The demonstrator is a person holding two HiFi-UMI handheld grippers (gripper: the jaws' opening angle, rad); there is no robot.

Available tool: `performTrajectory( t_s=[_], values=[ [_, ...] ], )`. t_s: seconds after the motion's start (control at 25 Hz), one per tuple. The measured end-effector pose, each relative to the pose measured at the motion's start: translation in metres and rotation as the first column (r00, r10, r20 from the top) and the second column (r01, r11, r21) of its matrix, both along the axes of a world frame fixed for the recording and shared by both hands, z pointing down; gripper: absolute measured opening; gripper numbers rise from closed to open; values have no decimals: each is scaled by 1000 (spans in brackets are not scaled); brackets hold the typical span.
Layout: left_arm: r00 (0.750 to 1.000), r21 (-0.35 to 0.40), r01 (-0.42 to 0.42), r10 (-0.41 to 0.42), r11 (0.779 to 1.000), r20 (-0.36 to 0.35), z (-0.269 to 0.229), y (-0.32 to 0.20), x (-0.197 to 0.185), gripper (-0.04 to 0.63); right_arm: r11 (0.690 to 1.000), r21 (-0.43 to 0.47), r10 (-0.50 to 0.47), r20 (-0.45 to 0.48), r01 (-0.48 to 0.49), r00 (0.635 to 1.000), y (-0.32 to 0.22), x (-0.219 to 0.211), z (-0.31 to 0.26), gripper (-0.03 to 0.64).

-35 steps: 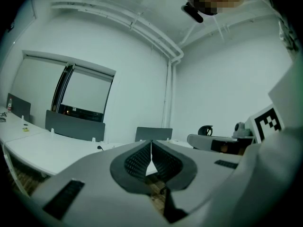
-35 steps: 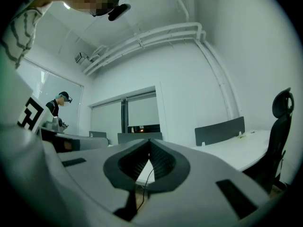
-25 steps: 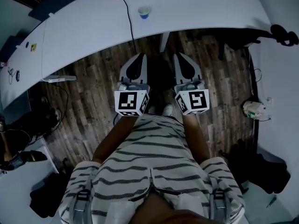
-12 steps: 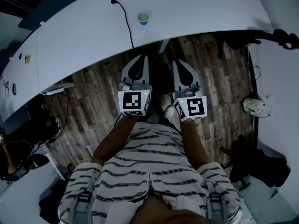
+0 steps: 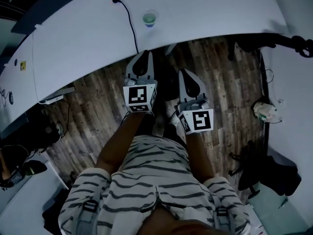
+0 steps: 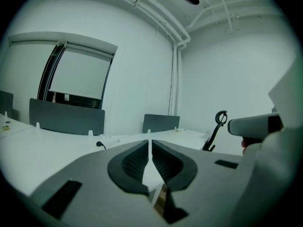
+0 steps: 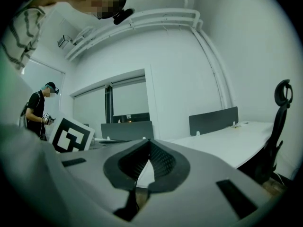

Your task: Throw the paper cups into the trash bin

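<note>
Nearest, both grippers are held roughly level over the wooden floor (image 5: 93, 106), just ahead of the striped shirt (image 5: 151, 175). The left gripper (image 5: 143, 61) is read as shut, pads pressed together with nothing between them; the right gripper (image 5: 188, 77) is likewise closed and empty. Risk noted: if the paper cup (image 5: 149, 19) is reached with the jaws in this state, it is likely to be pushed or tipped rather than gripped, and any liquid in it would be spilled on the white desk (image 5: 210, 11). The black cable (image 5: 131, 28) just beside it could also be snagged. The cup is seen upright on the desk, beyond the left gripper's tips and slightly to their right, well apart from both grippers. No trash bin is made out in any view.
</note>
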State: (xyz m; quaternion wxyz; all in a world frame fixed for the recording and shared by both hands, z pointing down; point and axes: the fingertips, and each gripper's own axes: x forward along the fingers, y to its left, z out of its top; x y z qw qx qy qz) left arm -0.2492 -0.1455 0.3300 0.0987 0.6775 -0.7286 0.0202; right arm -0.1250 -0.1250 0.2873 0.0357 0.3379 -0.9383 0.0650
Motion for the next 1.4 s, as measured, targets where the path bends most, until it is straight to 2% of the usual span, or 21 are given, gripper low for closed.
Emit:
performTrajectory(
  t_s=[0.44,0.6,0.88,1.4],
  values=[
    [999,-55,32,-31,998,13,56,-38,-21,31,999,-35,21,5,-20,1000,-19,-4,23,17],
    [999,-80,35,-34,996,11,79,-50,-25,101,999,-47,22,-4,-23,1000,-21,-4,34,17],
    [995,-93,76,-82,993,-64,106,-75,-35,181,998,-63,22,-18,-23,1000,-23,-3,48,17],
    [996,-179,89,-86,980,23,160,-129,-56,275,996,-75,38,-44,-41,998,-29,-2,66,17]
  ],
)
